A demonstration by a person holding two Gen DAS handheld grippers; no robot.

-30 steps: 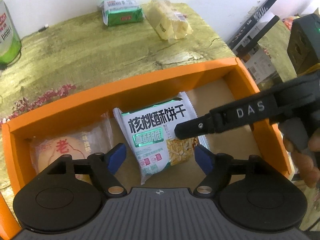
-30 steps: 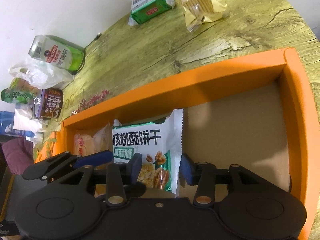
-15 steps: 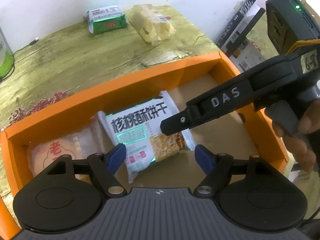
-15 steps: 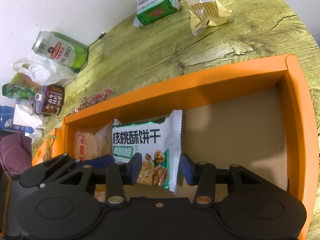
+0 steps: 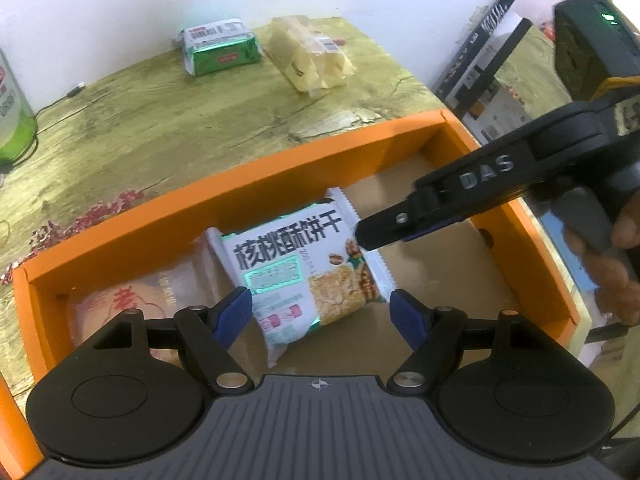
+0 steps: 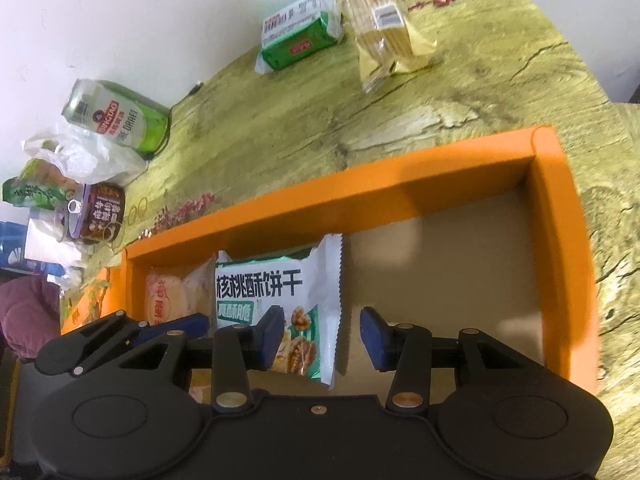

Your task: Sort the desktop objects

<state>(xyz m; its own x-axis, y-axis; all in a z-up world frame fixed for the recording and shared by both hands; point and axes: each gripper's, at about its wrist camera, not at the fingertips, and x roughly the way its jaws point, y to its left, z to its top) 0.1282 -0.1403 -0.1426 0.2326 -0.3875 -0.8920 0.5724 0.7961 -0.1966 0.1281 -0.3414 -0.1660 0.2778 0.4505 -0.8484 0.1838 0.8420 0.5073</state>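
A white and green walnut biscuit packet (image 5: 304, 268) lies flat in the orange box (image 5: 240, 184), next to a clear-wrapped round pastry (image 5: 132, 304) at the box's left. My left gripper (image 5: 322, 314) is open and empty above the packet's near end. My right gripper (image 6: 320, 338) is open and empty above the packet (image 6: 280, 304); it shows in the left wrist view (image 5: 384, 232) coming in from the right. On the table beyond the box lie a green packet (image 5: 220, 46) and a yellow cracker pack (image 5: 312, 60).
A green beer can (image 6: 116, 120), a plastic bag (image 6: 80, 160), a dark tin (image 6: 100, 212) and other clutter stand at the table's far left. The box's right half (image 6: 440, 272) shows bare cardboard. Boxes and a black device (image 5: 592, 44) stand off the table's right.
Both grippers have pulled back and up from the packet, which stays lying in the box. The right gripper's tip has moved right, off the packet's middle.
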